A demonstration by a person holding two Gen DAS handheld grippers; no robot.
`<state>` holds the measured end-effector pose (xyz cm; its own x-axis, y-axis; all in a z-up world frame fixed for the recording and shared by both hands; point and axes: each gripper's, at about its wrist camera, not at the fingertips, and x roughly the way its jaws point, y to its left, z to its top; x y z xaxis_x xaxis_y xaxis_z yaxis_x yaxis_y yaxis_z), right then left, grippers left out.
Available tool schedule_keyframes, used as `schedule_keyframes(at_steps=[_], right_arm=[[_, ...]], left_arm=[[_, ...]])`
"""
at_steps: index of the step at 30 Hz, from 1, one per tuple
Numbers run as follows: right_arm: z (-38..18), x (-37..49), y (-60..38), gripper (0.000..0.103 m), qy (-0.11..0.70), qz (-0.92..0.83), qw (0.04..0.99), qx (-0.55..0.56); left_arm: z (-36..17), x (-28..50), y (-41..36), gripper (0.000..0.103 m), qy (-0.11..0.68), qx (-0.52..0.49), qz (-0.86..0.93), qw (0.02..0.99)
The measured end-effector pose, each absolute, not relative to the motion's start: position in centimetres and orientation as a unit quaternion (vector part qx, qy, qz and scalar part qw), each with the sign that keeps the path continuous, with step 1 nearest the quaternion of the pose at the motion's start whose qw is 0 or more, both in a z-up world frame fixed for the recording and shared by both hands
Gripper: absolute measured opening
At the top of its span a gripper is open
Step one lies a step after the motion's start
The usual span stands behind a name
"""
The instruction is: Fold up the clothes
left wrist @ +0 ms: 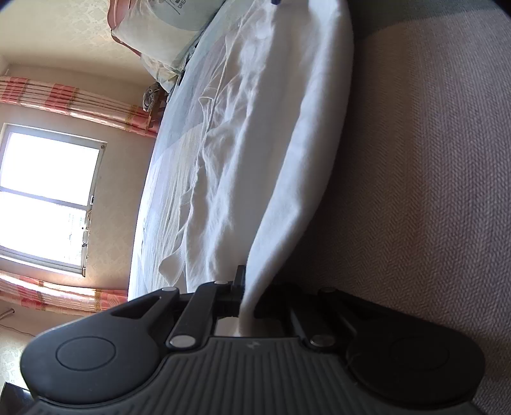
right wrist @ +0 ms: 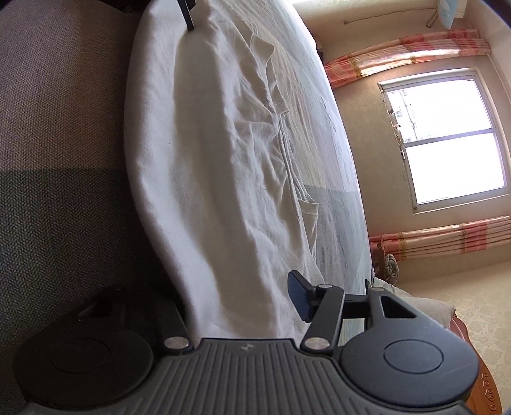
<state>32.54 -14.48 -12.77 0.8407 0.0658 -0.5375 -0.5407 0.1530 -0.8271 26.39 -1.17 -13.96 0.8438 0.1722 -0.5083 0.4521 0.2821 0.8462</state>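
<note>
A white garment (left wrist: 249, 143) (right wrist: 223, 159) lies crumpled along the edge of a bed, and its hem hangs over the side. My left gripper (left wrist: 245, 284) is shut on one end of that hem, and the cloth runs taut from between its fingers. It also shows as a dark finger (right wrist: 189, 16) at the top of the right wrist view. My right gripper (right wrist: 246, 297) is at the other end of the hem with its jaws apart. A broad strip of the cloth lies between them. One blue-padded finger (right wrist: 300, 297) shows beside the cloth; the other is hidden under it.
The pale bed sheet (left wrist: 166, 191) (right wrist: 335, 207) stretches beyond the garment. Pillows (left wrist: 159, 32) are piled at one end. The bed's woven brown side (left wrist: 415, 191) (right wrist: 48, 95) drops below the hem. A bright window (right wrist: 447, 137) with pink curtains (left wrist: 80, 102) lies past the bed.
</note>
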Motion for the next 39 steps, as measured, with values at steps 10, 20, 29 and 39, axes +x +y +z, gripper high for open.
schedule_keyframes(at_steps=[10,20,29,39], right_arm=[[-15.0,31.9,-14.0,0.010,0.183,0.190,0.735,-0.625],[-14.9,32.7,-14.1,0.010,0.188,0.194,0.745,-0.610],[-12.2,34.5,-14.5,0.007,0.210,0.222,0.748,-0.590],[-8.6,34.1,-14.6,0.007,0.188,0.207,0.761,-0.585]], left_arm=[[-14.1,25.2,-1.8,0.009,0.267,0.639,-0.073,0.717],[-14.0,25.7,-1.9,0.000,0.283,0.610,-0.070,0.737],[-12.1,25.6,-1.3,0.000,0.265,0.624,-0.075,0.731],[-10.1,24.2,-1.4,0.000,0.241,0.625,-0.065,0.740]])
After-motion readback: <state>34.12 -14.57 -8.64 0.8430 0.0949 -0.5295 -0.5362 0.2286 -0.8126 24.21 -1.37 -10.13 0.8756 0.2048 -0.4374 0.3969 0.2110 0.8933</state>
